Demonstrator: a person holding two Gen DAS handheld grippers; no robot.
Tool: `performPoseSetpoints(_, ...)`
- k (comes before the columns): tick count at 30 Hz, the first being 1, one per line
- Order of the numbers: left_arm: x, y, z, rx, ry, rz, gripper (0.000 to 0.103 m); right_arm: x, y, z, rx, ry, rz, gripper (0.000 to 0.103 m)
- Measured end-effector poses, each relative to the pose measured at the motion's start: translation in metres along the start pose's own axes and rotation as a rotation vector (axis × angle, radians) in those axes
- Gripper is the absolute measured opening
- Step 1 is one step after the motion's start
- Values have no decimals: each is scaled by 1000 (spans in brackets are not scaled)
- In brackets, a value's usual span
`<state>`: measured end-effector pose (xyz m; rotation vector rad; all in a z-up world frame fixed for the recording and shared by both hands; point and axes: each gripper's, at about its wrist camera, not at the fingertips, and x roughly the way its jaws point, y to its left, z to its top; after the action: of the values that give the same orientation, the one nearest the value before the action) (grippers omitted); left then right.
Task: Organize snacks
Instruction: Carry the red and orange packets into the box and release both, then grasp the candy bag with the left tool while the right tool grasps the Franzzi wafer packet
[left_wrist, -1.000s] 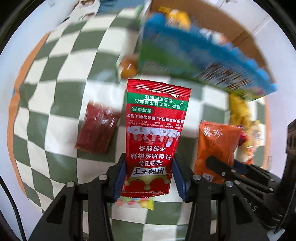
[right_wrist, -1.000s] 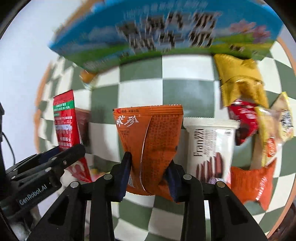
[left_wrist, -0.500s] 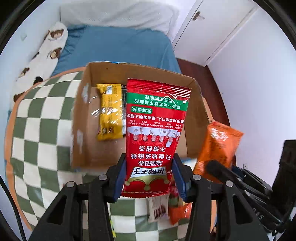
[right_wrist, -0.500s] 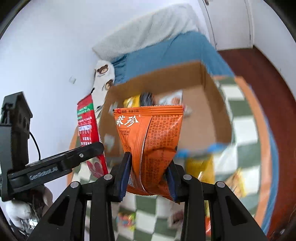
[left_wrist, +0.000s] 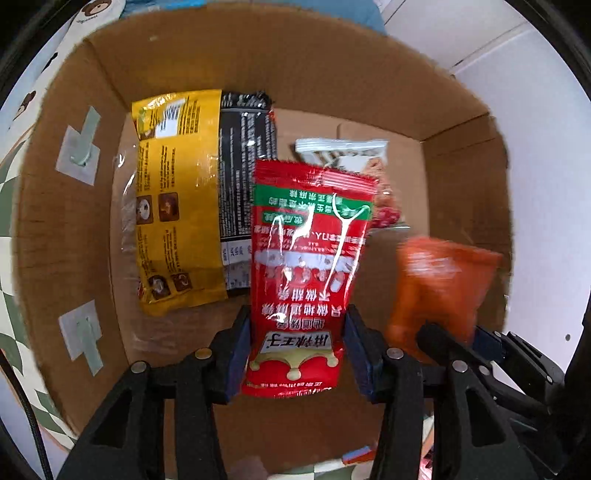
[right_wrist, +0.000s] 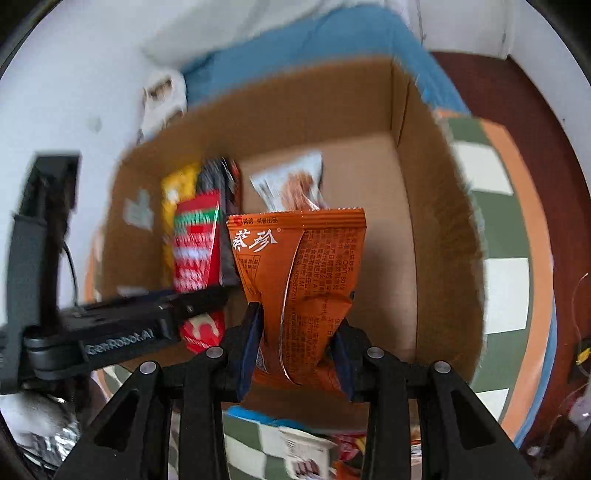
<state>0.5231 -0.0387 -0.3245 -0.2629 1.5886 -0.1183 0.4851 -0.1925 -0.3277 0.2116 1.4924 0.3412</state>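
My left gripper (left_wrist: 297, 332) points down into an open cardboard box (left_wrist: 55, 221). A red snack packet (left_wrist: 310, 258) stands upright between its pads; the jaws are opening but still touch its sides. Just to its right, my right gripper (right_wrist: 299, 325) grips a creased orange snack packet (right_wrist: 299, 280) over the same box (right_wrist: 436, 240); its jaws are opening too, pads still on the packet. From the left wrist view the orange packet (left_wrist: 443, 280) is blurred. The right wrist view also shows the red packet (right_wrist: 195, 243) in the left gripper (right_wrist: 184, 299).
Inside the box lie a yellow packet (left_wrist: 177, 203), a black packet (left_wrist: 243, 166) and a white packet (left_wrist: 343, 155). The box sits on a green-and-white checkered cloth (right_wrist: 498, 229). More snacks (right_wrist: 306, 454) lie on the cloth in front of it. A blue bed (right_wrist: 314, 48) is behind.
Both grippers carried their packets from above the checkered table to over and into the cardboard box. The box now fills both views.
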Motion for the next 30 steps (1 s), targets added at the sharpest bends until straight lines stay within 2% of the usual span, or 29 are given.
performPoseSetpoints(1, 3, 2, 1, -5, -1, -2, 59, 6, -3, 2, -1, 12, -22, 60)
performPoseSetpoints(2, 5, 3, 0, -9, -1, -3, 63, 8, -5, 3, -3, 17, -38, 70)
performPoseSetpoints(3, 6, 5, 1, -12, -1, 0, 75, 13, -7, 1, -3, 25, -49, 85)
performPoseSetpoints(4, 7, 6, 1, -11, -3, 14, 87, 14, -8, 0, -5, 25, -56, 86)
performPoseSetpoints(5, 8, 8, 2, -9, -5, 22, 90, 13, -8, 0, -11, 19, -65, 86)
performPoseSetpoints(9, 5, 14, -2, -14, -31, 45, 90, 14, -6, -9, -23, -8, -103, 86)
performPoseSetpoints(12, -1, 22, -11, -21, -70, 62, 90, 8, -5, -15, -27, -36, -130, 93)
performPoseSetpoints(19, -38, 14, -46, 26, -221, 126, 90, -5, 7, -29, -65, -128, -199, 95)
performPoseSetpoints(20, -43, 22, -40, 27, -236, 134, 90, -10, 8, -33, -66, -147, -206, 95)
performPoseSetpoints(22, -54, 20, -49, 36, -272, 155, 90, -20, 12, -38, -64, -182, -214, 95)
performPoseSetpoints(30, -97, 19, -89, 70, -407, 181, 90, -62, 25, -70, -86, -325, -242, 95)
